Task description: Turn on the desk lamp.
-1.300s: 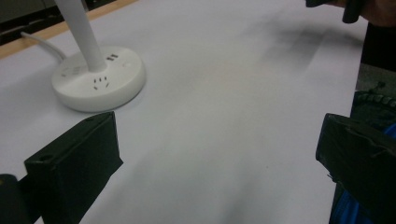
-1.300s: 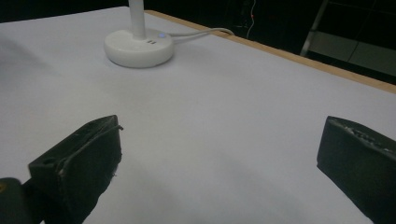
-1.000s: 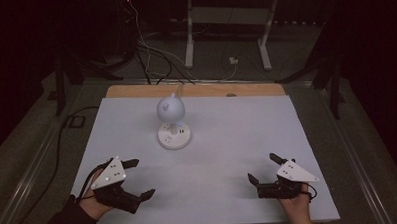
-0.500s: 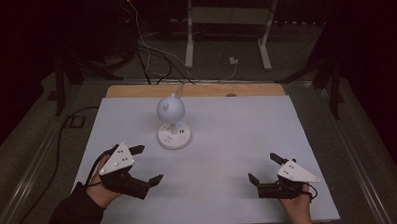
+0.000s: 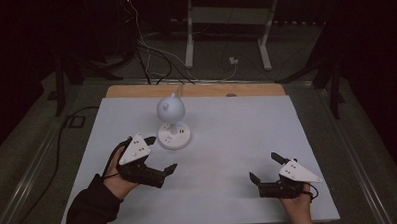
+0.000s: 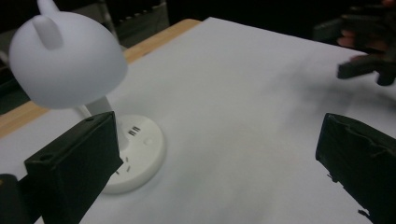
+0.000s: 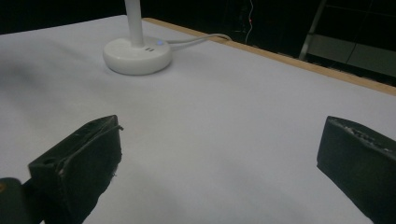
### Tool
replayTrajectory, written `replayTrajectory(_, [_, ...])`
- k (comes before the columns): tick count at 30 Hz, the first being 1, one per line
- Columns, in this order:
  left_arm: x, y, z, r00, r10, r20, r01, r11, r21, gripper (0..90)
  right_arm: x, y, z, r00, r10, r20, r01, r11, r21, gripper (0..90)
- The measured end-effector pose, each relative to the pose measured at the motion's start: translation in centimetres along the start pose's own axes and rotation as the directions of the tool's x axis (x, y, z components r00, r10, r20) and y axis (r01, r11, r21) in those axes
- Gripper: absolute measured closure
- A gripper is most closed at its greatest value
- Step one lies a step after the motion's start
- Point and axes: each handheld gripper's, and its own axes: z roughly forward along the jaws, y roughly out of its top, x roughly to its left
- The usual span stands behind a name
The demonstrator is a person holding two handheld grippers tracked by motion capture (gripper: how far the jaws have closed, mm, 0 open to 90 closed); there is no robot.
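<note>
Evidently the left claw (image 5: 160, 154), jaws spread wide, hovers just beside the round base of the white lamp (image 5: 173, 124) standing mid-table (image 5: 237, 135). I'd ease in slowly and keep clear of the domed shade. The right claw (image 5: 262, 170) waits spread, well apart.

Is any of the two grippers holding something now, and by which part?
Nothing is held. The left gripper and the right gripper are both open, jaws wide apart, near the lamp but not touching it.
</note>
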Motion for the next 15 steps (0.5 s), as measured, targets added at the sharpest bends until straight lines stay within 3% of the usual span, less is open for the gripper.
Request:
replayTrajectory(9, [-0.1, 0.5, 1.9, 0.9984, -0.024, -0.051, 0.024, 0.9997, -0.009, 0.4, 0.0, 0.1, -0.1, 1.0, -0.002, -0.003, 0.002, 1.0, -0.007, 0.0])
replayTrajectory(10, [0.0, 0.6, 2.4, 0.9968, -0.045, -0.066, 0.044, 0.9989, -0.016, 0.4, 0.0, 0.1, -0.1, 1.0, 0.004, -0.004, -0.004, 1.0, -0.008, 0.0])
replayTrajectory(14, [0.2, 0.6, 3.0, 0.9918, -0.058, -0.114, 0.058, 0.9983, -0.004, 0.4, 0.0, 0.0, -0.1, 1.0, 0.0, -0.006, 0.0, 1.0, -0.006, 0.0])
replayTrajectory(15, [0.4, 0.5, 3.3, 0.9878, -0.078, -0.135, 0.077, 0.997, -0.011, 0.4, -0.1, 0.0, -0.1, 0.9999, 0.006, -0.008, -0.006, 1.0, -0.007, 0.0])
